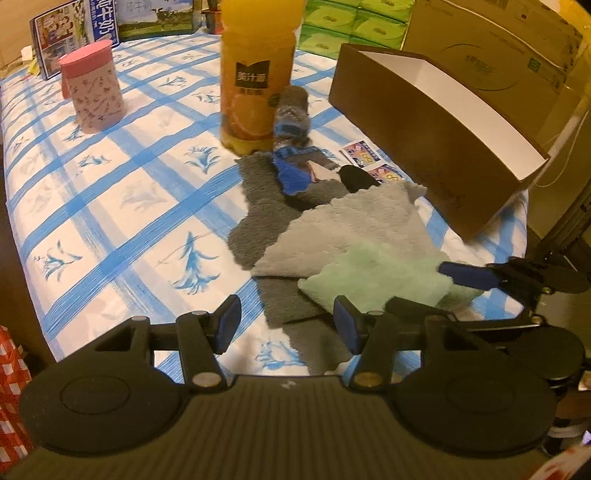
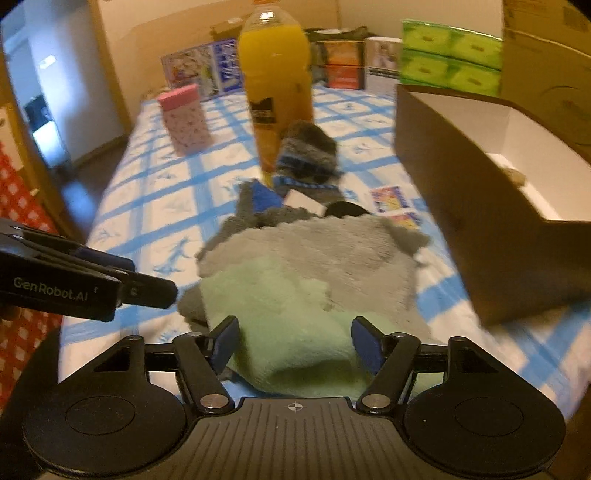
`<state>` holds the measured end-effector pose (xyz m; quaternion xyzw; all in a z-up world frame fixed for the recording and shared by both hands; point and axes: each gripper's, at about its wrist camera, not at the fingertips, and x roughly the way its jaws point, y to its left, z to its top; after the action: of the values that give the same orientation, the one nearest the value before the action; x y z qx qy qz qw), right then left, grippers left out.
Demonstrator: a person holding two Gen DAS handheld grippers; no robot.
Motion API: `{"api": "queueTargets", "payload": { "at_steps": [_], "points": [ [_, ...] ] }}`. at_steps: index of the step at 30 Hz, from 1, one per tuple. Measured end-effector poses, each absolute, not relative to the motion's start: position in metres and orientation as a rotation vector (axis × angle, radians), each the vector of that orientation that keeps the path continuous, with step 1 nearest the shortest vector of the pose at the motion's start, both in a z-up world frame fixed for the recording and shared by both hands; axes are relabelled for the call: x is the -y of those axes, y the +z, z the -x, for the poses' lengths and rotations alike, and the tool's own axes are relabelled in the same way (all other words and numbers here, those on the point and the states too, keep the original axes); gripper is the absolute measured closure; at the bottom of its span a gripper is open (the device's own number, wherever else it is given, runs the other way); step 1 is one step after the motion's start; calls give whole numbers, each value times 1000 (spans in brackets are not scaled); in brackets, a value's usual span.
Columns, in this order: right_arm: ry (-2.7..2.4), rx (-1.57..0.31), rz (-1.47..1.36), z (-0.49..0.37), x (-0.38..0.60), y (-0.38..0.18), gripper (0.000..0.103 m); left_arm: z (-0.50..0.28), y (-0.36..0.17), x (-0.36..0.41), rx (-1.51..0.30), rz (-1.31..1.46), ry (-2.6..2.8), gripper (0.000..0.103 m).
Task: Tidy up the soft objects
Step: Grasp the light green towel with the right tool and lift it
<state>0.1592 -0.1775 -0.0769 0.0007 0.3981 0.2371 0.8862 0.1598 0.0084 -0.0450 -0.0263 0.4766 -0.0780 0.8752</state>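
A pile of soft cloths lies on the blue-checked table: a light green cloth (image 1: 373,275) (image 2: 291,317) on top of a light grey cloth (image 1: 351,229) (image 2: 317,254), over a dark grey cloth (image 1: 266,218). A grey and blue sock (image 1: 293,114) (image 2: 306,155) lies behind them. My left gripper (image 1: 288,325) is open, over the dark grey cloth's near edge. My right gripper (image 2: 295,343) is open, with its fingers on either side of the green cloth's near end. It shows at the right edge of the left wrist view (image 1: 476,277).
An open brown cardboard box (image 1: 436,122) (image 2: 480,206) with a white inside stands at the right. An orange juice bottle (image 1: 255,74) (image 2: 275,88) and a pink cup (image 1: 94,88) (image 2: 184,118) stand behind the cloths. Green packs (image 1: 354,22) and boxes line the back.
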Motion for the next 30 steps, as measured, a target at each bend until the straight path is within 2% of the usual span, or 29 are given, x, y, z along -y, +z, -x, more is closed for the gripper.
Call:
{"api": "queueTargets", "payload": {
  "at_steps": [1,2,8,12,16,20,30],
  "points": [
    [507,-834,0,-161,177,-78,89,-159,-45,-9,-994,55,-161,51],
    [523,-852,-15,-163,178,-79,94,-159,-44,-10,-992,55,-159,51],
    [526,-757,-395,-162,238,-51,94,-158,-37,-13,-968,67,-157,51],
    [408,-682,-544,-157,290,-27,94,-157,-34,-8,-955,65,-171,51],
    [278,-647,-538,-147,326,-7,94,-154,-34,-3,-956,60,-189,51],
    [272,-694,-514,-145,334,-2,94,-154,-36,3,-962,57,-204,51],
    [298,-924,-327,-178,268,-73,93,-158,-38,10,-973,49,-220,51]
  ]
}}
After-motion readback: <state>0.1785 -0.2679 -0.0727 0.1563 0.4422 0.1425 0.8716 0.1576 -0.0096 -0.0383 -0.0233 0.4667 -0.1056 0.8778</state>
